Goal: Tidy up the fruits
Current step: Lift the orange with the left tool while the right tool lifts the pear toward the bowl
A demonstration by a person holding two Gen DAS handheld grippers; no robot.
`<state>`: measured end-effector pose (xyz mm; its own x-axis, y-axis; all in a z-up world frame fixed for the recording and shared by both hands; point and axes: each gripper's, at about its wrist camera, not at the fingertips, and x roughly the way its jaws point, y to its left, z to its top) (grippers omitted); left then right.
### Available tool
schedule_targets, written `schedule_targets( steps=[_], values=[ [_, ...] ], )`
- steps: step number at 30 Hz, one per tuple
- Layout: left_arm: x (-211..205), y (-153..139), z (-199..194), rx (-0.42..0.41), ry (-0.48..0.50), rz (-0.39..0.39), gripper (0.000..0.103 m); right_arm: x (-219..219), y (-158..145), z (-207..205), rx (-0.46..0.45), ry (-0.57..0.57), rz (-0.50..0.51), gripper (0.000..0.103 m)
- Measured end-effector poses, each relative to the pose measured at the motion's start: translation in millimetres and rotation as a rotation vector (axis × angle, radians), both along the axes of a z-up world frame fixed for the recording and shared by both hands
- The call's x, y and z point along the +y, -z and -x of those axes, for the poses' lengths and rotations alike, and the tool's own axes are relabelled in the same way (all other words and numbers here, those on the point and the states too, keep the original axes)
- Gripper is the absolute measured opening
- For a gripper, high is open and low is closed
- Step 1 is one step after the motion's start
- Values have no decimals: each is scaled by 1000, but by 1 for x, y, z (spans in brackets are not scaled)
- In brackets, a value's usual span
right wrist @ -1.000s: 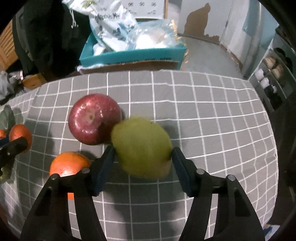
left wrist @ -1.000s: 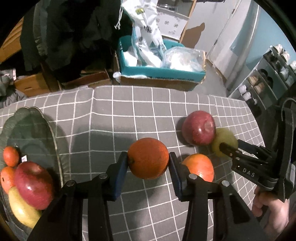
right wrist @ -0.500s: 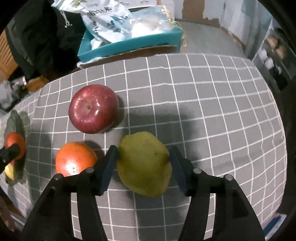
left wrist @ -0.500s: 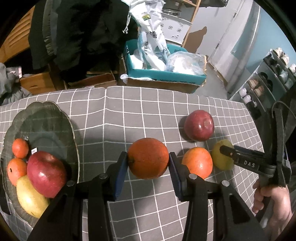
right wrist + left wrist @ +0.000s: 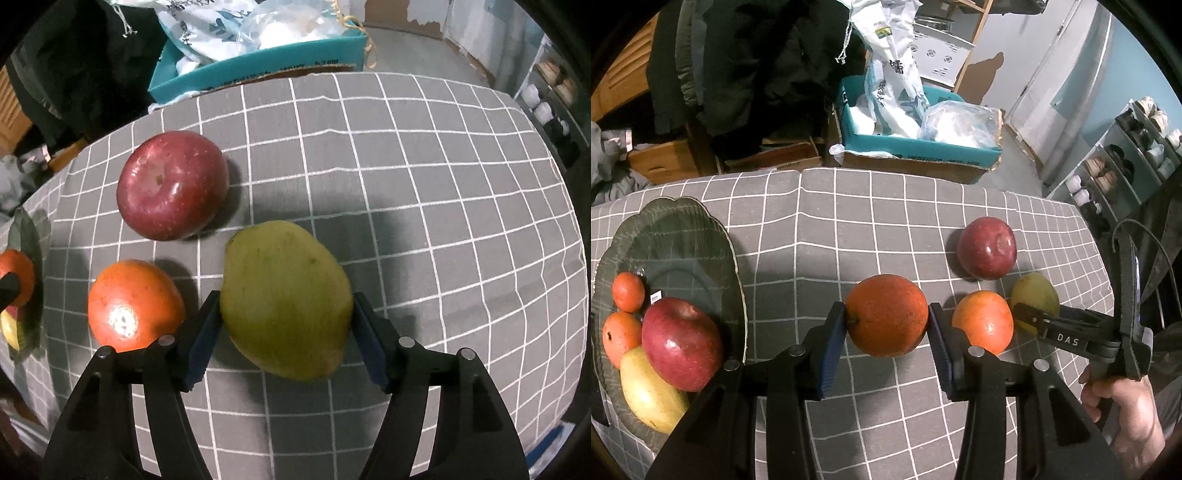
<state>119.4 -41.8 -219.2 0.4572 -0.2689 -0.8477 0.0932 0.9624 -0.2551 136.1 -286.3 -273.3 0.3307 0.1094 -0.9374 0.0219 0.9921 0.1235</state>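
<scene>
My left gripper [image 5: 887, 325] points steeply down, its 2 blue-padded fingers [image 5: 833, 345] pressed against both sides of an orange [image 5: 886, 320], jaws clamped tight. My right gripper [image 5: 286, 328] tips down more steeply. Its jaws are opening, with a yellow-green mango [image 5: 286, 299] between the pads; the left pad sits at the skin, and a thin gap shows at the right one. From the left wrist view, my right hand [image 5: 1123, 417] wraps the handle of that gripper, bare knuckles low at the right edge, fingers curled.
</scene>
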Motion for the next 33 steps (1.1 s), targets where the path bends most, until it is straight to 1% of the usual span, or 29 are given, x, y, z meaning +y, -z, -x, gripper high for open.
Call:
schedule_targets(
  steps=[5, 10, 17, 25, 33],
  values=[
    [1, -5, 1, -9, -5, 3, 45, 8, -5, 5, -38, -28, 53, 67],
    [0, -13, 4, -29, -3, 8, 45, 13, -21, 9, -97, -40, 90, 67],
    [2, -29, 10, -68, -2, 8, 45, 10, -55, 17, -196, -12, 103, 67],
    [11, -54, 19, -125, -23, 3, 45, 15, -101, 28, -306, -22, 118, 67],
    [18, -80, 33, -186, -39, -18, 45, 25, -137, 42, -396, -44, 128, 67]
  ],
)
